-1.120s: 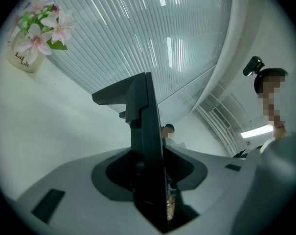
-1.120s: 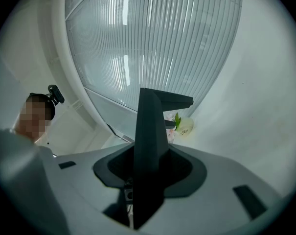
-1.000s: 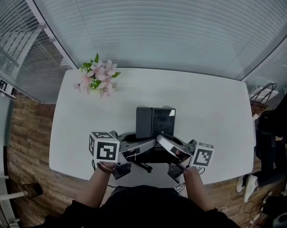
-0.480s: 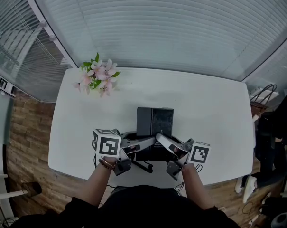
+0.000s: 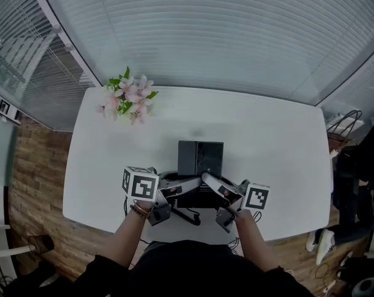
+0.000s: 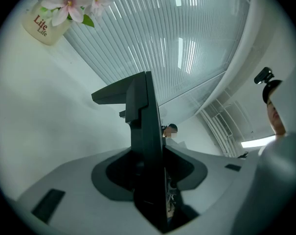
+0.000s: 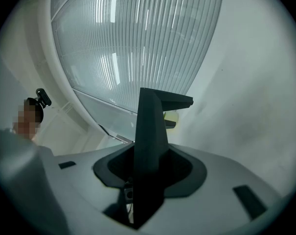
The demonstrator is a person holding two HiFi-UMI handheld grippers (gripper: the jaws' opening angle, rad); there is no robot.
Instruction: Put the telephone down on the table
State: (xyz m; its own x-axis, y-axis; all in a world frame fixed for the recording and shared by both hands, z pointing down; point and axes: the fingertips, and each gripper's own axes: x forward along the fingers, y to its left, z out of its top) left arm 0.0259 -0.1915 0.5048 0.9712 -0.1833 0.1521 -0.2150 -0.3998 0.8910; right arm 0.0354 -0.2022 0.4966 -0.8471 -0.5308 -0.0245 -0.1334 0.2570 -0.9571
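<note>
Telephone (image 5: 200,158): black and boxy. From my head it shows two panels side by side, a duller strip on the left and a glossier square on the right.
Telephone edge-on: in the left gripper view (image 6: 144,131) and the right gripper view (image 7: 150,141) it is a thin dark slab standing up between my jaws, with a flat ledge jutting out sideways at its top.
Where it is: straight ahead of me at 12 o'clock, over the middle of the white table (image 5: 273,141) and towards its near edge. I cannot tell whether its underside touches the tabletop.
My left gripper (image 5: 185,185): clamped on the telephone at about its 7 o'clock corner, with the grey jaws pressed against both faces of the slab (image 6: 148,177).
My right gripper (image 5: 210,181): also clamped on the telephone, at about its 5 o'clock corner, with the slab pinched between the jaws (image 7: 148,177).
Writing: the cream pot (image 6: 44,24) under the flowers reads "Life" twice, one word above the other. The marker cubes on my grippers carry black-and-white square patterns.
Flowers (image 5: 128,98): pink with green leaves, standing at the far left corner of the table, at about 10 o'clock from the telephone and well apart from it.
</note>
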